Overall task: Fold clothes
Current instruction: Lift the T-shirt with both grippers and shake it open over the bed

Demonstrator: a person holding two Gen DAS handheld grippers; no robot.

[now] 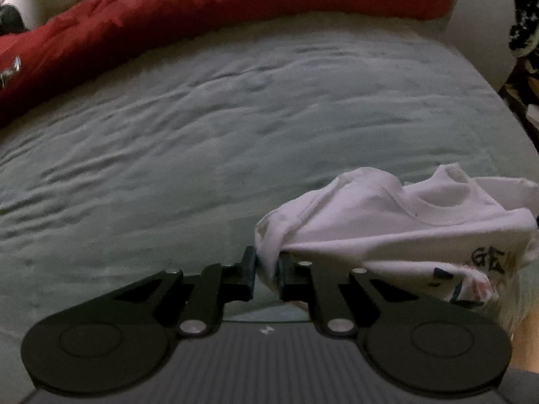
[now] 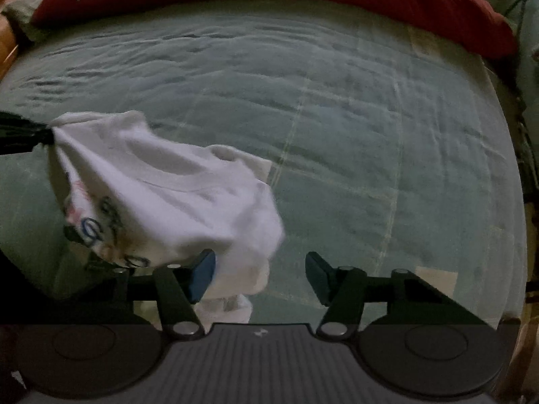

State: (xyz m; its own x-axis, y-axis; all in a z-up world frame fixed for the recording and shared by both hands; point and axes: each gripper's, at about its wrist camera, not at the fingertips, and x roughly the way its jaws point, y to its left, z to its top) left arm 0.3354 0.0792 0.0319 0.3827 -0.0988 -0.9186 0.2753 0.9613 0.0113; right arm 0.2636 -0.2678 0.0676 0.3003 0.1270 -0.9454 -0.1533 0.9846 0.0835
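Shirt [image 1: 387, 222]: white, bunched, lifted over the bed [image 1: 202, 141]. Left hand-held gripper [image 1: 267, 269] clenched on a corner, raising it for spreading. Right hand-held gripper [image 2: 260, 274] released, cloth against its left finger.

rumpled grey-green bedsheet [image 1: 202, 141], red blanket [image 1: 202, 10] bunched along its far edge

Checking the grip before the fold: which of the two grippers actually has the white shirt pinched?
The left gripper: its jaws are shut on a bunch of the white shirt. The right gripper stands open, cloth only beside one pad.
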